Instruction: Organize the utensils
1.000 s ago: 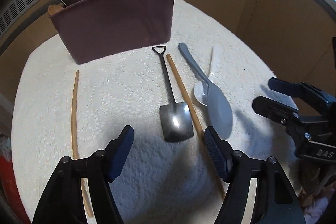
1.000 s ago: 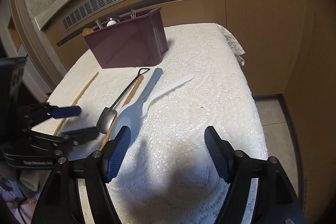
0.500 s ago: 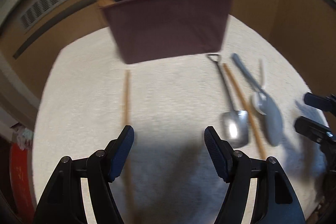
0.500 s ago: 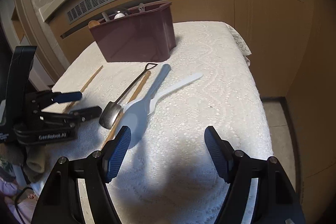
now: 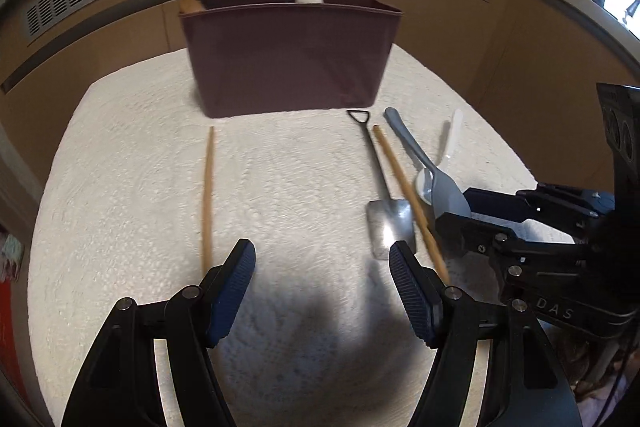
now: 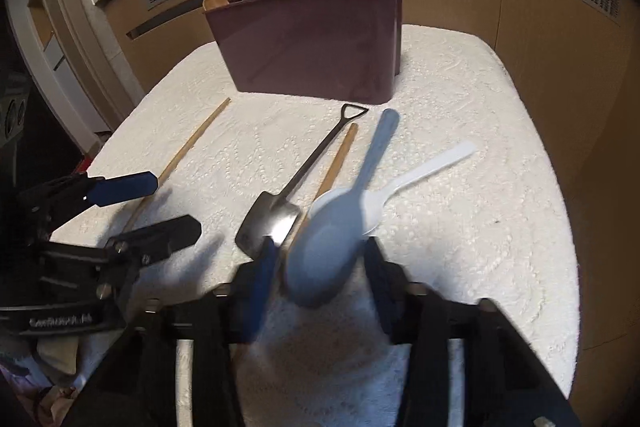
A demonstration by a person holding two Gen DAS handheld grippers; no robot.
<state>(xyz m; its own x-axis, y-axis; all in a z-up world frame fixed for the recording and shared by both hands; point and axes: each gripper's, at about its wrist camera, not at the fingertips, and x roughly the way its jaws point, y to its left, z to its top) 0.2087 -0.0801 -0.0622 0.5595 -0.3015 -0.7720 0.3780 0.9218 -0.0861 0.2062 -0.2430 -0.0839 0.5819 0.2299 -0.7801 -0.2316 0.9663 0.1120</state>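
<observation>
The right gripper (image 6: 320,267) has just been closing its fingers around the blue spoon's (image 6: 324,247) bowl, low centre of its view; whether they press it I cannot tell. The left gripper (image 5: 322,287) hangs released over the bench (image 5: 120,187), beside a chopstick (image 5: 207,187).

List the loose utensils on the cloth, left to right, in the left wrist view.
lone wooden chopstick → shovel-shaped metal spoon → second wooden chopstick → grey-blue spoon; the white spoon overlaps it, so left out.
</observation>
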